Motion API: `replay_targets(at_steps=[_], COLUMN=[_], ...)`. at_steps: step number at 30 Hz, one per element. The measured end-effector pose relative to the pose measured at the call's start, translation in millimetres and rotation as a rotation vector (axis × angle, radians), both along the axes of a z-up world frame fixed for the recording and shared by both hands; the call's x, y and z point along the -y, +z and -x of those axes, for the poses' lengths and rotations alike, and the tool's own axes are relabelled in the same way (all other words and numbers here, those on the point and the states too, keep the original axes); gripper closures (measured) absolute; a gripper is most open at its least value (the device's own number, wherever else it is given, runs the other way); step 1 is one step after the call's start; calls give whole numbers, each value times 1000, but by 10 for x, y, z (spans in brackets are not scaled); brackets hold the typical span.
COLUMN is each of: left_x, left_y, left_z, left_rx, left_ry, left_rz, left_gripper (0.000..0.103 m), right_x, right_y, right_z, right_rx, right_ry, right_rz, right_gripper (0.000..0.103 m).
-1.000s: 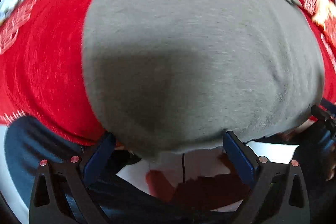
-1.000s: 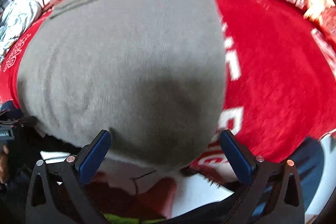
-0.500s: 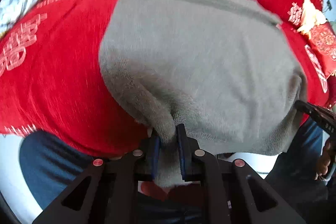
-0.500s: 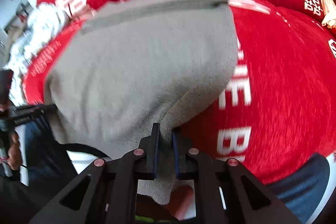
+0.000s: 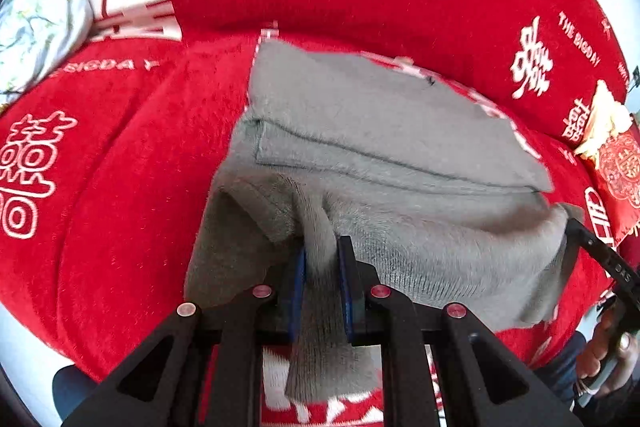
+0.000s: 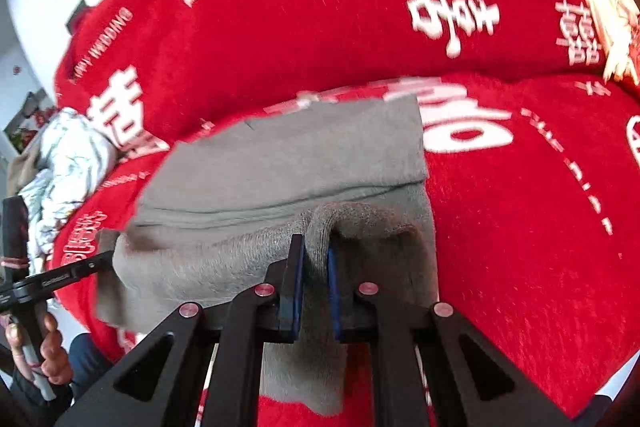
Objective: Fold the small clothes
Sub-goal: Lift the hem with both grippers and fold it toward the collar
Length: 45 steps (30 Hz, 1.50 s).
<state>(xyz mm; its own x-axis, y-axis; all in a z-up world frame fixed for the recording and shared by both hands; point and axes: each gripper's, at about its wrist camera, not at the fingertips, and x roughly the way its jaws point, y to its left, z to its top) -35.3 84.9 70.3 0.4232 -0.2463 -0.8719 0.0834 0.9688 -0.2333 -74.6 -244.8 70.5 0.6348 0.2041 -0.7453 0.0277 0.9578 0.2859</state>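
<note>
Bright, even daylight fills both wrist views, with no hard glare. Soft shadow sits under the lifted fold of the grey garment [image 5: 384, 155]. White lettering on the red blanket [image 6: 320, 27] smears with motion blur above that garment. Fisheye bending curves everything toward the dark, vignetted corners.

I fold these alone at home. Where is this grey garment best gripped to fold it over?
Grip the grey garment at its two near-edge corners, coming from the near side, as the left gripper and right gripper do: the far hem lies flat on the red blanket.
</note>
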Motion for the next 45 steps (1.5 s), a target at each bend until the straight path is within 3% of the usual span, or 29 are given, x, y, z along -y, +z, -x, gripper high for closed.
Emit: replay_targets(at_steps=[3, 5, 6, 7, 9, 12, 17, 19, 21, 23, 25, 26, 27, 29, 31, 37, 45], left_x=[-47, -166, -250, -352, -469, -534, -291, -194, -112, -56, -18, -12, -16, -53, -89, -100, -183], left_y=[-123, -148, -134, -99, -61, -74, -147, -167, -177, -205, -259, -290, -307, -296, -252, 47, 156], left_z=[-33, 18, 76, 165, 294, 470, 539, 503, 489, 466, 428, 411, 400, 403, 443, 600, 555], left_rx=[-31, -50, -39, -6, 8, -2, -20, -31, -37, -54, -77, -86, -92, -95, -83, 40, 81], left_ry=[-18, -6, 23, 50, 57, 40, -26, -36, -44, -64, -67, -60, -56, -56, -66, -77, -18], left_rz=[26, 91, 128, 169, 208, 239, 202, 206, 199, 196, 189, 187, 179, 205, 218, 203, 236], left_gripper=[75, 17, 10, 9, 9, 9, 9, 10, 15, 36, 40, 58, 67, 79, 91, 91, 93], right_x=[54, 101, 138, 171, 241, 240, 200, 165, 141, 115, 85, 80, 79, 81, 51, 2, 82], right_y=[-155, -232, -247, -247, -189, -126, -236, -300, -351, -405, -447, -465, -477, -471, -397, -5, 274], right_z=[-90, -68, -47, 17, 197, 473, 630, 613, 583, 544, 495, 471, 448, 418, 455, 585, 565], right_rx=[-48, -74, -79, -74, -15, 28, -17, -34, -57, -78, -84, -85, -85, -92, -69, 38, 104], right_ry=[5, 1, 2, 0, -21, -2, 25, 34, 49, 72, 80, 82, 82, 102, 123, 175, 146], right_rz=[8, -23, -46, -80, -109, -102, -121, -109, -118, -154, -151, -147, -149, -185, -182, -185, -212], right_gripper=[87, 76, 55, 35, 27, 27, 27, 35, 48, 57, 66, 69, 75, 87, 88, 88, 88])
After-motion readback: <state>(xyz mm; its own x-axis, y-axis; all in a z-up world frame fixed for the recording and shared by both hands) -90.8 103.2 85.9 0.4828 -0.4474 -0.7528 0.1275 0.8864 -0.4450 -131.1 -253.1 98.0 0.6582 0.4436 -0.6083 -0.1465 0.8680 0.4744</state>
